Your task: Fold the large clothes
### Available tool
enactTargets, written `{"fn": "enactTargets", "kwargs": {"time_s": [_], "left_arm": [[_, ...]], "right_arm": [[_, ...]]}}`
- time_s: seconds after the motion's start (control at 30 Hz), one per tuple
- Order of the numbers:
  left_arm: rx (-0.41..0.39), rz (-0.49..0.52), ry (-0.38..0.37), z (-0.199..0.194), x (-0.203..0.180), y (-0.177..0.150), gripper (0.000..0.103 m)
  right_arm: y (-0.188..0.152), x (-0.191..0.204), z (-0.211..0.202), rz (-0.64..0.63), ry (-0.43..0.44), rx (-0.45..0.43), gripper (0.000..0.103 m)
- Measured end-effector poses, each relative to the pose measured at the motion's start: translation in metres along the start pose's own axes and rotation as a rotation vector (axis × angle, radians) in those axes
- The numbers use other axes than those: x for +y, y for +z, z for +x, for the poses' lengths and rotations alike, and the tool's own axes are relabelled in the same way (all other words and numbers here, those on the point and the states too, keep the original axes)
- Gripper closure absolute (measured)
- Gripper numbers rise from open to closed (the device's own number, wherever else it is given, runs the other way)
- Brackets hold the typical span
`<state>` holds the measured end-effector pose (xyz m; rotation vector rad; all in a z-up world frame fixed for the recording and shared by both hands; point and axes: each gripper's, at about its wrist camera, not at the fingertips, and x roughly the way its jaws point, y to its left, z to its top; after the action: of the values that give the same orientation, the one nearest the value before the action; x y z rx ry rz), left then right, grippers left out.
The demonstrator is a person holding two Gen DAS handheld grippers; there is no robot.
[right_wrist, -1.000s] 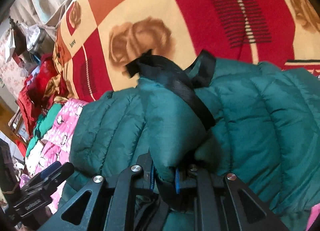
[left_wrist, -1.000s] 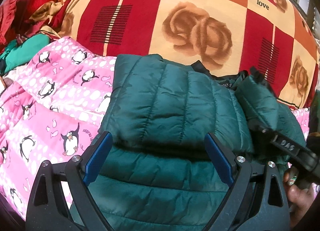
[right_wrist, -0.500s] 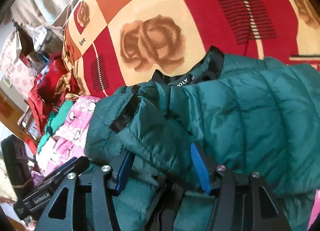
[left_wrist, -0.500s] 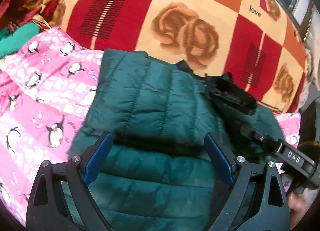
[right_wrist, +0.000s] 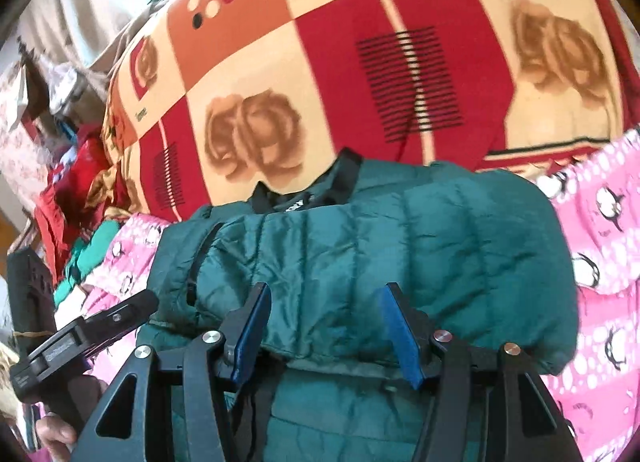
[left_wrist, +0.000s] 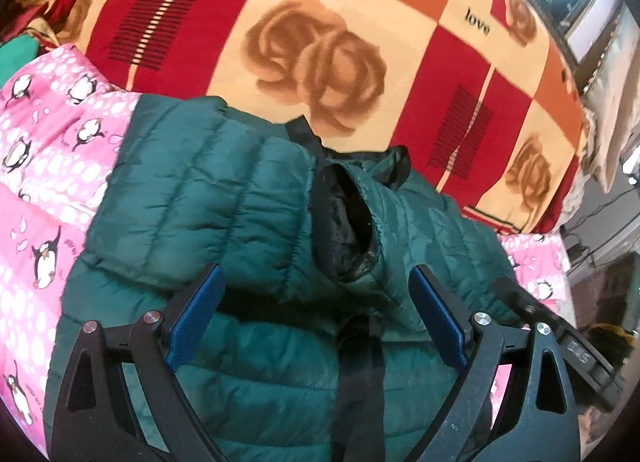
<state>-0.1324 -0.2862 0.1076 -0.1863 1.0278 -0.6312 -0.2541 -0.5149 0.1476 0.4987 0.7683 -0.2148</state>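
1. Left wrist view gives me the biggest thing first: the checked blanket (left_wrist: 352, 62) in red, orange and cream with brown roses and the word "love", filling the far half of the scene.
2. Nearer than that I see the pink penguin-print quilt (left_wrist: 48, 166), showing to the left of the jacket and again in a small patch at the far right.
3. On that quilt lies the green puffer jacket (left_wrist: 208, 190), its far edge touching the checked blanket. Both sleeves are folded across the body; the dark lining of a cuff opening gapes near the middle, and the black collar sits at the far edge.
4. My left gripper (left_wrist: 316, 312) hangs over the near part of the jacket, jaws spread wide, blue pads clear of the fabric, nothing between them.
5. In the right wrist view, my right gripper (right_wrist: 326, 336) has its jaws parted, released within the past second; the folded sleeve's near edge lies between the pads, but I see no pinch on it.
6. At the left edge of that view a hand (right_wrist: 60, 434) carries the other gripper.
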Motion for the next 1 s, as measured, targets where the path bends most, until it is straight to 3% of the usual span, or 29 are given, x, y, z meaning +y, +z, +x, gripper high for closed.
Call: {"fn": "enactTargets", "kwargs": {"time_s": [0.13, 0.33, 0.5, 0.6, 0.63, 0.67, 0.73, 0.83, 1.0], "left_arm": [[0.033, 0.015, 0.036, 0.022, -0.013, 0.002, 0.010], [0.046, 0.057, 0.073, 0.044, -0.026, 0.000, 0.010], [0.060, 0.053, 0.073, 0.056, -0.029, 0.002, 0.010], [0.056, 0.031, 0.033, 0.061, -0.027, 0.003, 0.011], [0.050, 0.022, 0.014, 0.061, -0.027, 0.004, 0.025], [0.049, 0.022, 0.015, 0.061, -0.026, 0.005, 0.053], [0.060, 0.063, 0.080, 0.063, -0.030, 0.009, 0.076], [0.035, 0.086, 0.074, 0.055, -0.031, 0.015, 0.087], [-0.026, 0.131, 0.085, 0.037, -0.033, 0.027, 0.090]], "right_arm": [[0.000, -0.018, -0.011, 0.012, -0.026, -0.008, 0.040], [-0.001, -0.042, -0.024, 0.043, -0.044, -0.018, 0.039], [-0.003, -0.062, -0.036, 0.076, -0.054, -0.036, 0.039], [-0.003, -0.072, -0.038, 0.094, -0.071, -0.039, 0.039], [-0.003, -0.074, -0.038, 0.099, -0.074, -0.038, 0.039], [-0.003, -0.077, -0.037, 0.104, -0.079, -0.037, 0.038], [-0.003, -0.081, -0.036, 0.112, -0.091, -0.036, 0.038], [-0.003, -0.088, -0.033, 0.133, -0.110, -0.040, 0.039], [-0.003, -0.104, -0.030, 0.198, -0.133, -0.051, 0.039]]}}
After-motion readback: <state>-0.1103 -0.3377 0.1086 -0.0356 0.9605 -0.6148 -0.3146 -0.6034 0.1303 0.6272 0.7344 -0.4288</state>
